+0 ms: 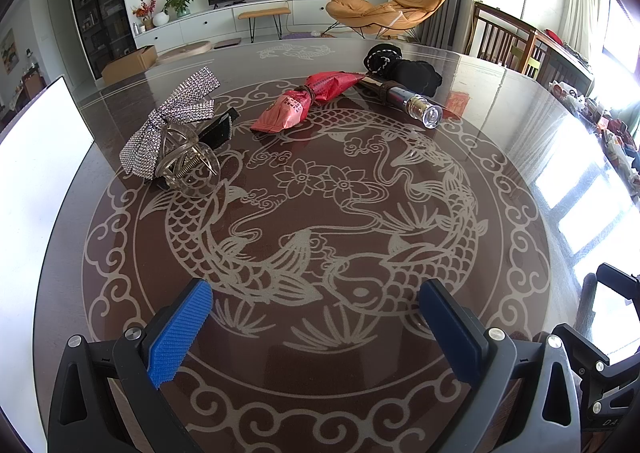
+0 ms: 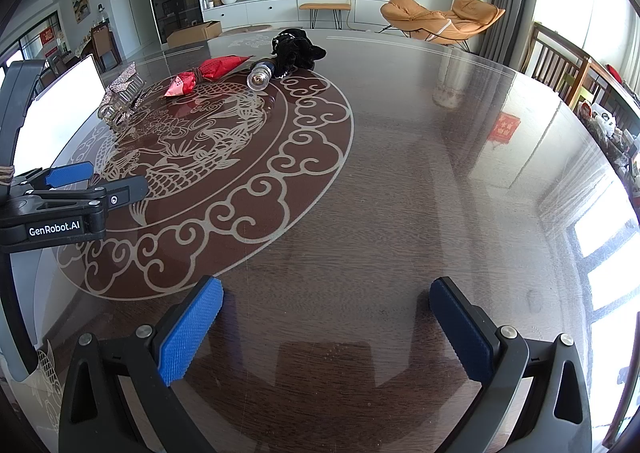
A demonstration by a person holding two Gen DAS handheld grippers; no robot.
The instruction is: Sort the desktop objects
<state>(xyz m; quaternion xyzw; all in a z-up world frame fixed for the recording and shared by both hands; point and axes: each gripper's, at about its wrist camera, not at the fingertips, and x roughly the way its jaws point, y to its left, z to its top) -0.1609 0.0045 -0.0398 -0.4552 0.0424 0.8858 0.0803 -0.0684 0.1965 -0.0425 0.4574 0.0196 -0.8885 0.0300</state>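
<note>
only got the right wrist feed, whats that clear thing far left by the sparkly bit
Observer: In the left wrist view it is a clear plastic claw hair clip with a metal spring, lying against a rhinestone bow.
Operator: anything under the bow
Observer: Yes, a black clip sticks out behind it, touching the bow.
Operator: is the left gripper holding anything
Observer: No. The left gripper is open and empty over the fish pattern on the table, well short of the objects.
Operator: and the red packet
Observer: The red packet is cinched at its middle by a brown tie, lying just apart from the bottle.
</note>
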